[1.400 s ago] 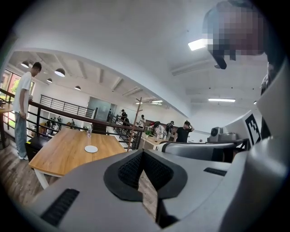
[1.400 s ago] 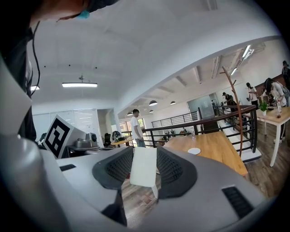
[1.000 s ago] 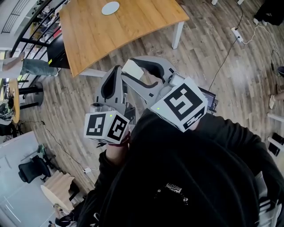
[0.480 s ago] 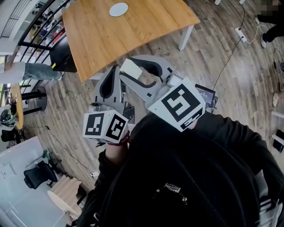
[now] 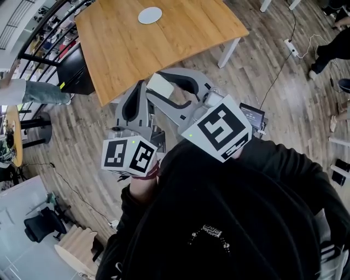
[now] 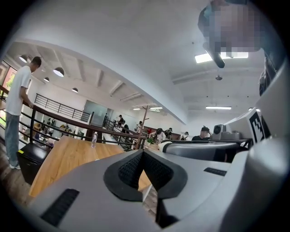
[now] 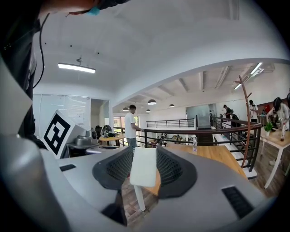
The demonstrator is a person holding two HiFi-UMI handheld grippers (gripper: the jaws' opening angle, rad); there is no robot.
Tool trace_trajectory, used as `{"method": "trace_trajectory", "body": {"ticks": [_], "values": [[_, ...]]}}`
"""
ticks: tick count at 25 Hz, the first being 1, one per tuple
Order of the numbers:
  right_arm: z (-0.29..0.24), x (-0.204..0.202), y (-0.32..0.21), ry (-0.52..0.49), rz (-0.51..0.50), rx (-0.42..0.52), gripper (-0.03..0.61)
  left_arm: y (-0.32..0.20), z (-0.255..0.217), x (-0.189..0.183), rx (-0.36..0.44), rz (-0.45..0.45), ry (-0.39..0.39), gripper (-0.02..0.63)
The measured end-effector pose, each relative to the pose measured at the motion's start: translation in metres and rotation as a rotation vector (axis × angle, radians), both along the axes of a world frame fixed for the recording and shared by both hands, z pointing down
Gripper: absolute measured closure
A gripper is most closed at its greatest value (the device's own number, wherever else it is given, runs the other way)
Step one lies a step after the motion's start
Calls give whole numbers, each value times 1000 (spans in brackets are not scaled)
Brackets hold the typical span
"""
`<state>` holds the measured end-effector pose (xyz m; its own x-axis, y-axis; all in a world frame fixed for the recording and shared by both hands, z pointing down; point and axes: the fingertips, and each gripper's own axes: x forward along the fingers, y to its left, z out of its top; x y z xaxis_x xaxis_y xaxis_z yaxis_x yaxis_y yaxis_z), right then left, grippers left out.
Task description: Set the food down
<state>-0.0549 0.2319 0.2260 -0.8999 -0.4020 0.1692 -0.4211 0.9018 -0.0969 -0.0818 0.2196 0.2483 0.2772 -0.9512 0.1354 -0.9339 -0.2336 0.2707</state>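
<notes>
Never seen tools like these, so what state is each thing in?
left gripper: shut, nothing between the jaws.
right gripper: shut on the white food piece.
white food piece: gripped, held in the air, not set down.
plate: lying on the table, looks empty.

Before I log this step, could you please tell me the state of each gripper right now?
Left gripper: closed, empty.
Right gripper: closed on a flat white rectangular slab of food.
</notes>
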Motion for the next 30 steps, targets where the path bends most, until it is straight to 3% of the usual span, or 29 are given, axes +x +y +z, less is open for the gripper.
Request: {"method": "trace_trajectory", "body": {"ticks": [10,20,30], "values": [[5,-37,-4,28,-33,9,405,-4,5,-37,8,-22,21,617],[11,-43,-30,39,-33,-11,405,-29,11,-42,-10,-6,30,617],[13,-53,-73,13,-80,-43,405,-71,13,-53,-36,-51,9,617]]}}
